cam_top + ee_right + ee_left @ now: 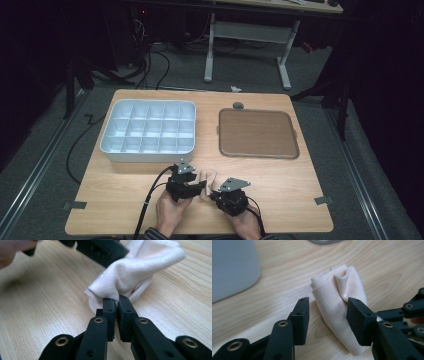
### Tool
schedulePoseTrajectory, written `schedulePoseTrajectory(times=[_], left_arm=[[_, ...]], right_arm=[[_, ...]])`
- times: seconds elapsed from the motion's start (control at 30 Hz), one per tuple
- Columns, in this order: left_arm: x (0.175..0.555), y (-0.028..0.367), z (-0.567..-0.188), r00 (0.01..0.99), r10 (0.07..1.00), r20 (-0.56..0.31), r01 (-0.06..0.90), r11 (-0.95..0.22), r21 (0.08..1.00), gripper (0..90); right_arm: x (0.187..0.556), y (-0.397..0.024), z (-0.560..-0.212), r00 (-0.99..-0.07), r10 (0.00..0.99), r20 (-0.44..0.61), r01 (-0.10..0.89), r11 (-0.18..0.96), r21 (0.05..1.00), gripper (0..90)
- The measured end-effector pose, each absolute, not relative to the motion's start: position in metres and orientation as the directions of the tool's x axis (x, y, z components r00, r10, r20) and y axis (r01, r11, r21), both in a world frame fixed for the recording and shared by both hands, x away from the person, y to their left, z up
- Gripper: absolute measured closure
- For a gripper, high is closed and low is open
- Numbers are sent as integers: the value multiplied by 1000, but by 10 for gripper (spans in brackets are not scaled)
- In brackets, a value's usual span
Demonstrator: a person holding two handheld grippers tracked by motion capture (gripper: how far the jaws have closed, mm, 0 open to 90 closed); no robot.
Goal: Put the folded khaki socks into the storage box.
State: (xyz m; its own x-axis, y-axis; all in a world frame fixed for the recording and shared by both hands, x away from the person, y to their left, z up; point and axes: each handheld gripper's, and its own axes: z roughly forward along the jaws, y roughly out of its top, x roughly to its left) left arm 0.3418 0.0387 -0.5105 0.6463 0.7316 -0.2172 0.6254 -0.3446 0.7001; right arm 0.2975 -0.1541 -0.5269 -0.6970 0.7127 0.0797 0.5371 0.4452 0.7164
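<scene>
Both grippers at a small cream cloth (207,181), near edge of the table (280,190).
Right gripper (117,300) jaws pinched tight on a cloth fold; left gripper (327,307) jaws spread wide, straddling the cloth. White divided tray (148,131) far left, brown mat (257,133) far right.

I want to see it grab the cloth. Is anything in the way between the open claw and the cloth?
Nothing visible is. The left gripper is open with the pale cloth lying right between its jaws on the bare wooden table. The right gripper already pinches the cloth's other end.
</scene>
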Motion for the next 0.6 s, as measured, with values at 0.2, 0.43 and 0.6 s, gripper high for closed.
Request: schedulePoseTrajectory(times=[0.2, 0.43, 0.6], left_arm=[[341, 32, -513, 653, 740, -164, 612, -388, 689, 528], [342, 31, -513, 650, 742, -165, 618, -389, 683, 526], [342, 31, -514, 649, 741, -170, 620, -387, 683, 522]], right_arm=[[294, -156, -523, -695, 717, 49, 532, 468, 706, 709], [288, -162, -498, -695, 718, 45, 488, 425, 762, 619], [293, -156, -489, -695, 716, 65, 487, 402, 775, 630]])
